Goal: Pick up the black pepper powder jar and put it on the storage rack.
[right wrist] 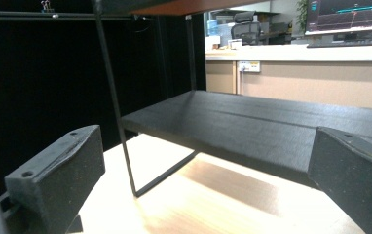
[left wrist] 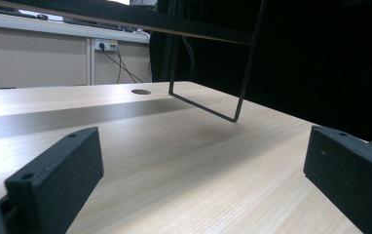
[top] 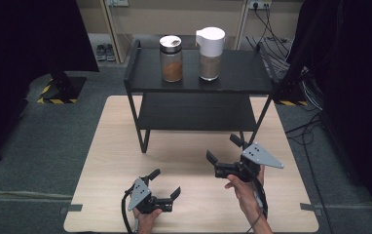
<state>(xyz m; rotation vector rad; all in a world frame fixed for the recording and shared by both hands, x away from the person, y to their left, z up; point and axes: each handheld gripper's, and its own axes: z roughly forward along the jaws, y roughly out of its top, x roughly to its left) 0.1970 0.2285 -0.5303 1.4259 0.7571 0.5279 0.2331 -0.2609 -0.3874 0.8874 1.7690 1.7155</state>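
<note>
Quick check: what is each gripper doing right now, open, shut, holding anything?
Left gripper: open, holding nothing, low over the table.
Right gripper: open, holding nothing, near the black shelf rack.

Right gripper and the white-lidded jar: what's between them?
In the high view, the right gripper sits low on the table; the white-lidded jar stands on the rack's top shelf. Between them lie bare tabletop, the rack's lower shelf and the top shelf's front edge.

Your nearest things are two jars on the black rack's top shelf: a silver-lidded jar and a white-lidded jar, upright, apart, holding perhaps brown powder
</note>
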